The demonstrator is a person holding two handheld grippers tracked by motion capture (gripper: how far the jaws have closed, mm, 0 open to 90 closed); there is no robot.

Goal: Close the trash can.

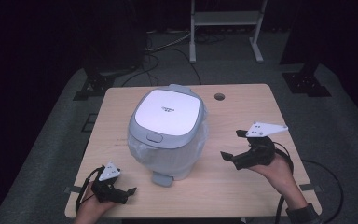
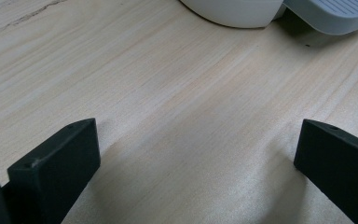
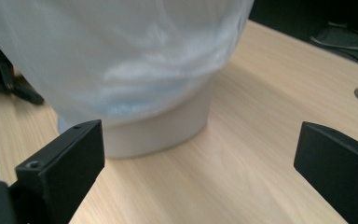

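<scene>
**Both grippers wide, bin between them**

While my hands rest at the near side of the wooden table (image 1: 242, 100), the white bin (image 1: 168, 135) stands between them, a little toward the far side and left of centre. Its grey-rimmed lid (image 1: 167, 113) is down, a clear liner bags out around its body, and its grey foot pedal (image 1: 162, 178) points toward me.

My left gripper (image 1: 121, 191) sits at the near left corner, low over the wood, its jaws spread wide with nothing but bare table between them. In the left gripper view the pedal (image 2: 335, 14) and the bin's pale base (image 2: 235, 11) lie ahead, well apart from my fingers (image 2: 56, 163).

My right gripper (image 1: 233, 143) is to the right of the bin, aimed left at it. Its jaws stand fully apart and hold nothing. In the right gripper view the liner-wrapped body (image 3: 121, 56) and the white base (image 3: 168, 128) lie close ahead, with one finger (image 3: 63, 165) low at the left; whether it touches the bin I cannot tell. A round hole (image 1: 219, 96) marks the table's far edge.
</scene>
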